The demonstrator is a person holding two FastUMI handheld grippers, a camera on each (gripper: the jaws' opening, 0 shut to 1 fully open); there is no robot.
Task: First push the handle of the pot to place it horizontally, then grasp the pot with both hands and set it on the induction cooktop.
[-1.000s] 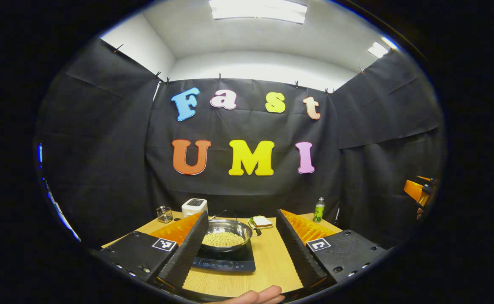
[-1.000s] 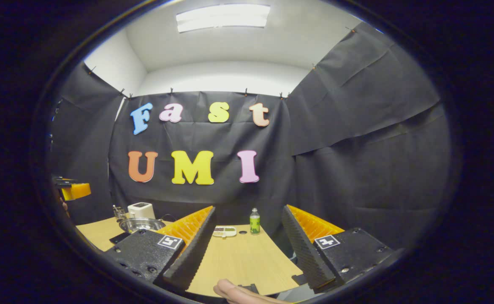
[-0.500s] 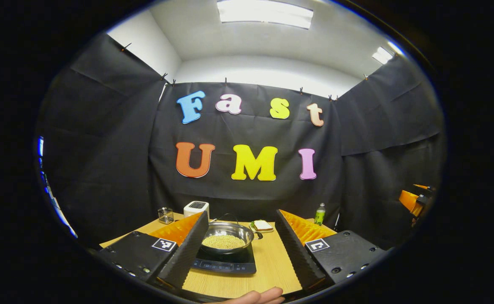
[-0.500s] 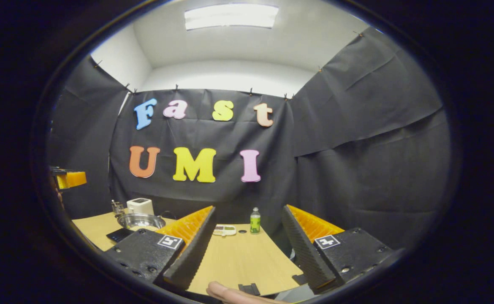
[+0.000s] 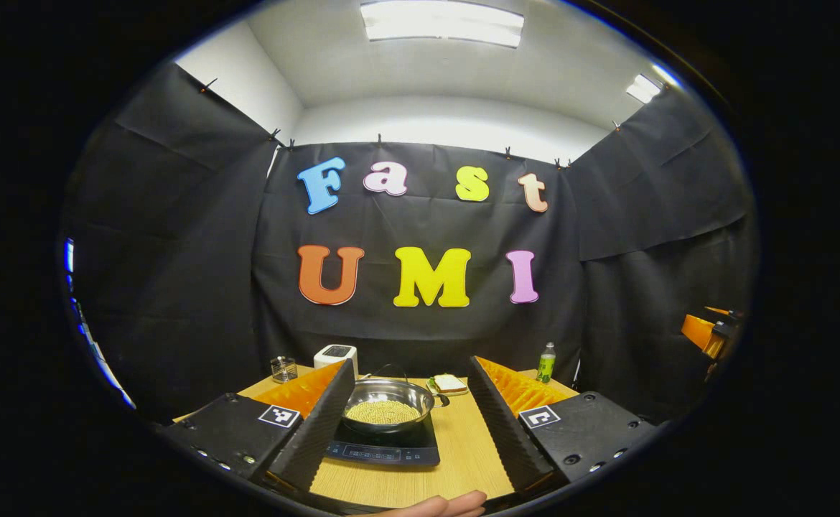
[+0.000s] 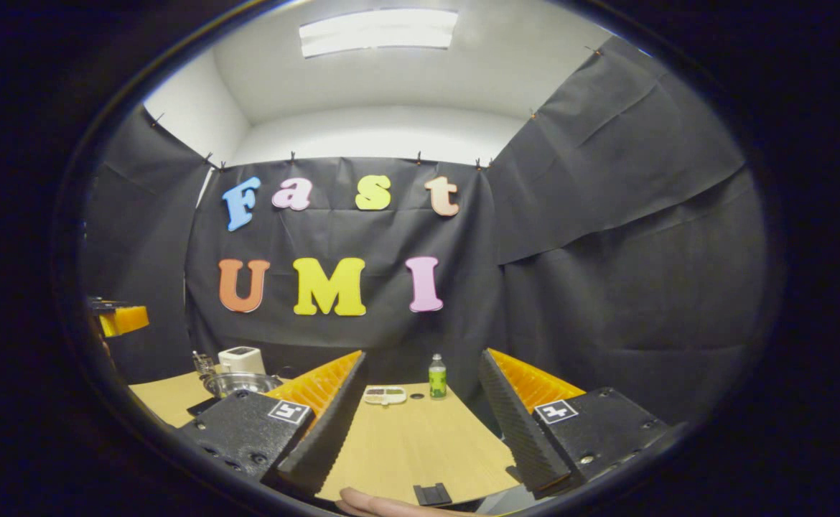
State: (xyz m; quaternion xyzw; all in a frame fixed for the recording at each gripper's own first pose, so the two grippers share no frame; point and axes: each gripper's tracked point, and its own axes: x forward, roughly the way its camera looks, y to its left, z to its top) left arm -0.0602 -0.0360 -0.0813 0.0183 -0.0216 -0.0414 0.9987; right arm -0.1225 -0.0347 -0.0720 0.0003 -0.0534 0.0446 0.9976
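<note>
Pot on cooktop, both tools spread wide, empty.
Counter (image 5: pixel 463 445) carries the cooktop (image 5: pixel 384 445); pot (image 5: pixel 385 402) of small yellow grains sits on the cooktop, seen between the left tool (image 5: pixel 409 424) fingers. Right tool (image 6: pixel 420 424) spread wide, nothing held, over bare counter right of the cooktop. White box (image 5: pixel 335 355) behind cooktop, tray (image 5: pixel 449 384) and bottle (image 5: pixel 546 362) to its right, glass (image 5: pixel 283 369) to its left.

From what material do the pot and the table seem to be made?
The pot looks like polished metal, probably stainless steel: its rim and inner wall are silvery and reflect the light. The table looks like pale wood or a wood-pattern laminate: fine parallel grain lines run along its matte top. Which of the two it is, the views leave open.
</note>
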